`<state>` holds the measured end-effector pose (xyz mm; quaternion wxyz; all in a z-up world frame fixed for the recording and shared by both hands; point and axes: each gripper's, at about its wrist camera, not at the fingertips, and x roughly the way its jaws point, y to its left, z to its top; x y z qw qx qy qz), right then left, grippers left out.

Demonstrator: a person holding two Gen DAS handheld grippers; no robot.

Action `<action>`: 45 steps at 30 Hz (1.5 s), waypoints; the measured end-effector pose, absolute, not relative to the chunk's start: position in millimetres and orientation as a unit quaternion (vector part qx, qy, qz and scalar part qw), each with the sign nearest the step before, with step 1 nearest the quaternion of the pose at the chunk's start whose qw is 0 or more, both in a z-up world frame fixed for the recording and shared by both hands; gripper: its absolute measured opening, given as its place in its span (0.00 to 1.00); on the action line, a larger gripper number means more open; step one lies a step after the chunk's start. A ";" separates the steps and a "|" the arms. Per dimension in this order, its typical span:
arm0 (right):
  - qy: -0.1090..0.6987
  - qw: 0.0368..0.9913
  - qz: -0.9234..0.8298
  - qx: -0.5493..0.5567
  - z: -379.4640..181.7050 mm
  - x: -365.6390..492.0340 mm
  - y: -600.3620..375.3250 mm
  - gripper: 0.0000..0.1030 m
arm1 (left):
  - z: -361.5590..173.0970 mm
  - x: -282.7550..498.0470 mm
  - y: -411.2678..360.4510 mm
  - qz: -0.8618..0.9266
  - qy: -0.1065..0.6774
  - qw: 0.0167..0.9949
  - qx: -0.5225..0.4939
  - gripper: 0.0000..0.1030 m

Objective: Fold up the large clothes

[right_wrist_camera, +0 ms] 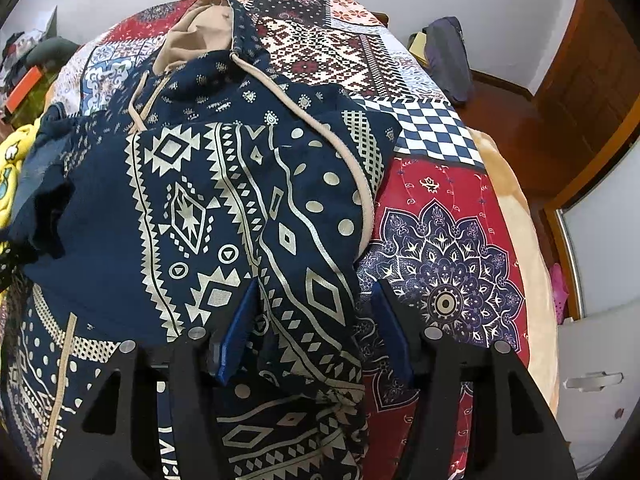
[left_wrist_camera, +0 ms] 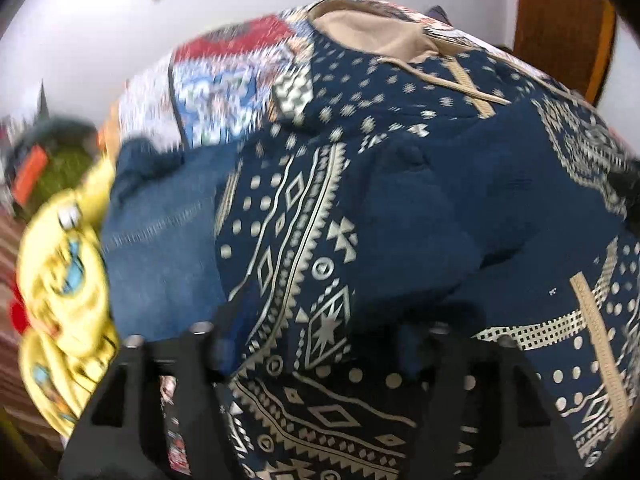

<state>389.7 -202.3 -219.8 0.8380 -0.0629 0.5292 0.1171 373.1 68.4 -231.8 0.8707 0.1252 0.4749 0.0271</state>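
white walls and a wooden door [right_wrist_camera: 588, 80] frame the bed [right_wrist_camera: 440, 216], which is covered by a patchwork quilt [right_wrist_camera: 316, 52] in red, white and navy. on it lies the hoodie [right_wrist_camera: 224, 200], navy with cream geometric print, its tan-lined hood [right_wrist_camera: 200, 36] toward the far end and a cream drawstring [right_wrist_camera: 320, 124] trailing across the chest. from my right view, the right hand-held gripper [right_wrist_camera: 316, 340] is spread wide, its blue pads on either side of a raised fold of the hoodie's fabric; the pads look apart from the cloth rather than pinching it. the fabric bunches up in the gap and drapes down toward the camera. my left view is motion-blurred. the left hand-held gripper [left_wrist_camera: 320, 344] sits low over the hoodie [left_wrist_camera: 360, 240], and the fabric fills the space between its fingers, but i cannot tell whether it is clenched on the cloth or loose. to the left of the hoodie in that view lie jeans [left_wrist_camera: 160, 240], and beside them a yellow garment [left_wrist_camera: 64, 280] with cartoon print. dark clothing [right_wrist_camera: 444, 56] hangs near the far right corner of the bed.
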 end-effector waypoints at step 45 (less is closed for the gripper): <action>0.473 0.867 0.149 -0.055 -136.1 427.7 -169.1 0.69 | -146.0 413.0 146.7 0.016 0.428 0.904 -0.011 0.72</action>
